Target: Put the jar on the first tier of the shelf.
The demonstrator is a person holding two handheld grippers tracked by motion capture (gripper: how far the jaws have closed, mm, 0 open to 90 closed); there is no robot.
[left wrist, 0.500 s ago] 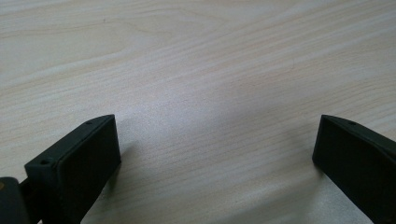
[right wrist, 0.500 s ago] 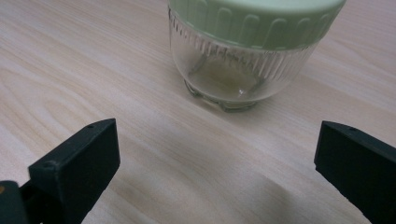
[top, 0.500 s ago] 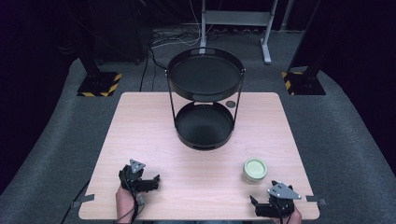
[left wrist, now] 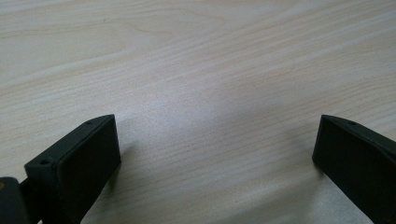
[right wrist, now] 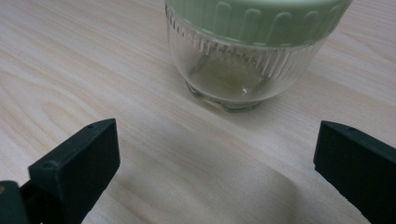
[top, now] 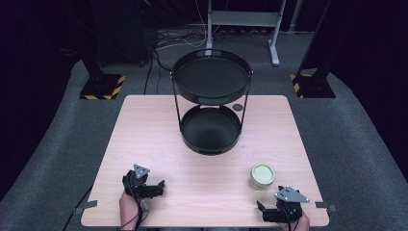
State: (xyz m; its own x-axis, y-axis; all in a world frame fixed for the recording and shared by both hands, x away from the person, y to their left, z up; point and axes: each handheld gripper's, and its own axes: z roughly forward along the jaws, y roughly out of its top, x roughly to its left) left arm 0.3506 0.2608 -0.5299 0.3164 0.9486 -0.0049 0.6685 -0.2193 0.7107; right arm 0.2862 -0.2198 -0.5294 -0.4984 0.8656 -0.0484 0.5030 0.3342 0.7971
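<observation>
Jar (right wrist: 243,60) | clear ribbed glass; pale green lid; upright on table (top: 144,139)

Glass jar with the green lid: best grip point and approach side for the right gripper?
Probably the ribbed green lid: it is wider than the clear, tapering body of the glass jar, which stands upright on the table. Come level from the near side, where the right gripper sits with jaws open wide, the jar straight ahead.

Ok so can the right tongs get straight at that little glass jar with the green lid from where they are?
Probably yes. The right tongs are open, and the jar stands upright just ahead of them, with bare table between. Nothing lies in the way; the black two-tier stand sits farther back.
</observation>
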